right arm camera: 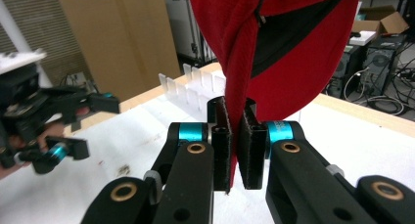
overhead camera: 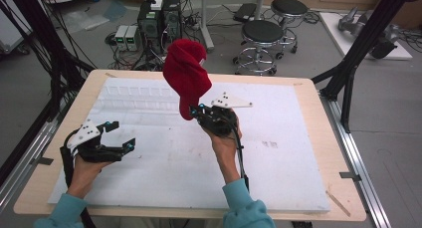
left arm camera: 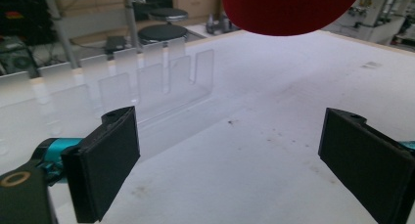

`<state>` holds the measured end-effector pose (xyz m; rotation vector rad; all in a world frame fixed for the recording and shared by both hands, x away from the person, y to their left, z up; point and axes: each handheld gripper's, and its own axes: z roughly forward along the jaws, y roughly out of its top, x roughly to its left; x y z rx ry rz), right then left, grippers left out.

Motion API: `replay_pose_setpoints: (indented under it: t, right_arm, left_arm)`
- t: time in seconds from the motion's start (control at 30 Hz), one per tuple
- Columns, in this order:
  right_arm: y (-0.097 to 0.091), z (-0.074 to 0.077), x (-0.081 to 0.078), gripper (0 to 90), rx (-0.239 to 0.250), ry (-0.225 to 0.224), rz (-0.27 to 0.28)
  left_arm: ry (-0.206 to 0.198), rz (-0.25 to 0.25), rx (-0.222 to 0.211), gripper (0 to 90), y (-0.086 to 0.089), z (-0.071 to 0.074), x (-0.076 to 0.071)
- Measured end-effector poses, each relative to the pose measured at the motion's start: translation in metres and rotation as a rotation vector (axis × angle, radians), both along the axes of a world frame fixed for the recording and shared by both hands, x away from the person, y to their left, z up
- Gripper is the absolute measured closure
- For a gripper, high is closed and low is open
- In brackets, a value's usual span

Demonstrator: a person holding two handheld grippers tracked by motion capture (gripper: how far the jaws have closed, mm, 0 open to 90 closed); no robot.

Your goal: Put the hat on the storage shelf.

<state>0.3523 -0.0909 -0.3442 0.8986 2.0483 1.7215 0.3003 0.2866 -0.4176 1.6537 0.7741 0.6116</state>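
White foam sheet (overhead camera: 278, 168) covers the desk (overhead camera: 318, 108), clear divider rack (overhead camera: 134, 92) along its far edge (stools (overhead camera: 263, 36) and computers (overhead camera: 159, 19) behind). Right gripper (right arm camera: 238, 145) pinches the red hat (overhead camera: 186, 73) up mid-desk; left gripper (overhead camera: 119, 136) spread near the left edge.

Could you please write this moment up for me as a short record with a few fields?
held item: red knit hat, lifted clear above the table
right gripper: shut on the hat's fabric edge, jaws pointing up
left gripper: open, nothing between its jaws, low over the white mat
other item: clear plastic divider rack along the mat's far edge
contact: hat touches neither the mat nor the left gripper
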Motion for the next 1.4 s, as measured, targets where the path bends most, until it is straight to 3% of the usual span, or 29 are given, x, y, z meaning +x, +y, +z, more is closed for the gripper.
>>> replay_pose_setpoints:
  t: [0.27, 0.57, 0.8, 0.97, 1.23, 1.4]
  right_arm:
    - [0.006, -0.001, 0.015, 86.0, 0.014, -0.015, -0.022]
    - [0.02, 0.003, 0.035, 86.0, 0.012, -0.032, -0.041]
    - [0.033, -0.002, 0.048, 86.0, 0.007, -0.03, -0.054]
    - [0.042, -0.006, 0.057, 85.9, 0.001, -0.029, -0.066]
    - [0.056, -0.013, 0.068, 85.9, -0.008, -0.04, -0.088]
    - [0.064, -0.023, 0.074, 85.9, -0.009, -0.012, -0.108]
  left_arm:
    - [-0.023, 0.059, -0.028, 8.5, 0.013, -0.013, -0.005]
    - [-0.071, 0.076, -0.067, 8.5, 0.019, -0.021, -0.006]
    - [-0.079, 0.102, -0.085, 8.6, 0.022, -0.029, -0.009]
    - [-0.109, 0.108, -0.11, 8.5, 0.024, -0.034, -0.012]
    - [-0.112, 0.128, -0.088, 8.7, 0.021, -0.034, -0.012]
    - [-0.115, 0.132, -0.086, 8.6, 0.021, -0.035, -0.013]
